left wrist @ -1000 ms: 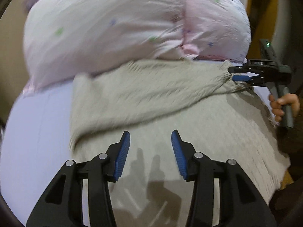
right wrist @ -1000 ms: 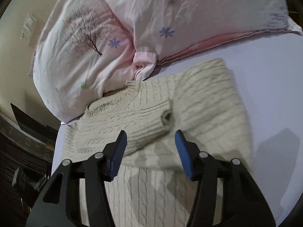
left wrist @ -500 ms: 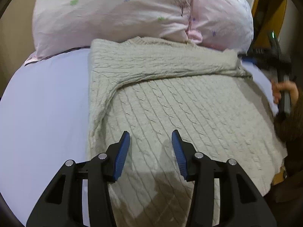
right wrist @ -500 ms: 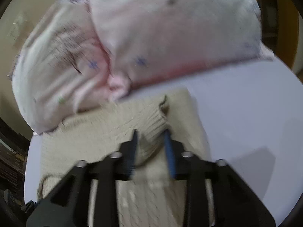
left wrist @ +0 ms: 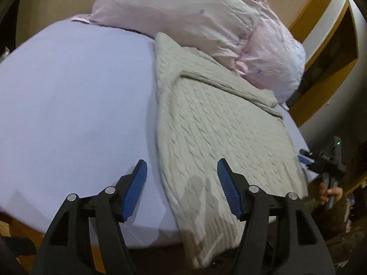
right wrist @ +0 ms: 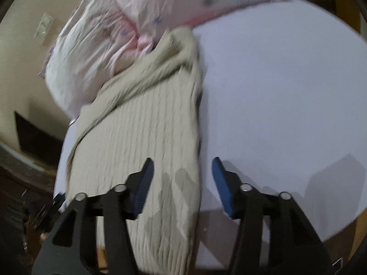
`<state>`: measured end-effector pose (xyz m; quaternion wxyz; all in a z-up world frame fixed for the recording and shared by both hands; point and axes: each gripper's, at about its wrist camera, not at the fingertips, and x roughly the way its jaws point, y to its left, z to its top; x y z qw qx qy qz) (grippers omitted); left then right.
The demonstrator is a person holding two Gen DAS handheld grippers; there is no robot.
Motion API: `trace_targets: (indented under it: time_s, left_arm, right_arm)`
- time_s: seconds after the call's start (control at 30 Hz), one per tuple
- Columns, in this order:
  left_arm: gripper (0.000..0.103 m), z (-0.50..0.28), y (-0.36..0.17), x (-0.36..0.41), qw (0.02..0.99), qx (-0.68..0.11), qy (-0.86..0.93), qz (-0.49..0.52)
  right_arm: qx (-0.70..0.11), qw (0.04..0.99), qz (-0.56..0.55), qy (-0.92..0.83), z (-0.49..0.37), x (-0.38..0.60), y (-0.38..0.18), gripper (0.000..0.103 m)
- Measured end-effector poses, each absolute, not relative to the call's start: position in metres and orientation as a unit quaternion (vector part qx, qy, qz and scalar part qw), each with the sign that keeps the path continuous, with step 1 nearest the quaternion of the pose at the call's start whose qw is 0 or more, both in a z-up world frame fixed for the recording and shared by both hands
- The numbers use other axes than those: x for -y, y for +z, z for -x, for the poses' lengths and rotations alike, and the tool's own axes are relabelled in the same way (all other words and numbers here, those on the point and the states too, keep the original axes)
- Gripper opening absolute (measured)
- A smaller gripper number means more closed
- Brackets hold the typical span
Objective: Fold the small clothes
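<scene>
A beige cable-knit sweater (left wrist: 213, 123) lies flat on the lavender bed sheet (left wrist: 75, 96), with one sleeve folded across its chest and its hem hanging over the near bed edge. It also shows in the right wrist view (right wrist: 142, 133). My left gripper (left wrist: 181, 171) is open and empty above the sweater's hem corner. My right gripper (right wrist: 181, 171) is open and empty above the opposite hem edge; it also appears at the far right of the left wrist view (left wrist: 321, 160).
Two pink floral pillows (left wrist: 206, 18) lie against the sweater's collar end, also seen in the right wrist view (right wrist: 114, 27). A wooden bed frame (left wrist: 321, 68) stands to the right. The bed sheet (right wrist: 286, 91) spreads beside the sweater.
Both grippers have pulled back from the sleeve and collar area toward the sweater's hem. The right gripper narrowed around the sleeve half a second ago and is now open again; the sleeve lies folded across.
</scene>
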<state>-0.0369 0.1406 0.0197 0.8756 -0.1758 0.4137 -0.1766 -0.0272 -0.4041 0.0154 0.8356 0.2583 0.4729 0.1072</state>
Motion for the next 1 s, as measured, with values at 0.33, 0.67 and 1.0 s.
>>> trace_targets:
  time_s: [0.33, 0.67, 1.0]
  left_arm:
    - [0.014, 0.076, 0.008, -0.134, 0.848, -0.424, -0.213, 0.236]
    - [0.009, 0.026, 0.051, -0.142, 0.854, -0.390, -0.246, 0.243]
    - [0.009, -0.198, 0.051, -0.149, 0.877, -0.384, -0.134, 0.257]
  right_arm:
    - [-0.467, 0.743, -0.393, 0.272, 0.069, 0.380, -0.024, 0.011]
    - [-0.313, 0.787, -0.421, 0.325, -0.011, 0.399, 0.069, 0.008]
    - [-0.349, 0.781, -0.489, 0.171, -0.213, 0.428, 0.026, 0.008]
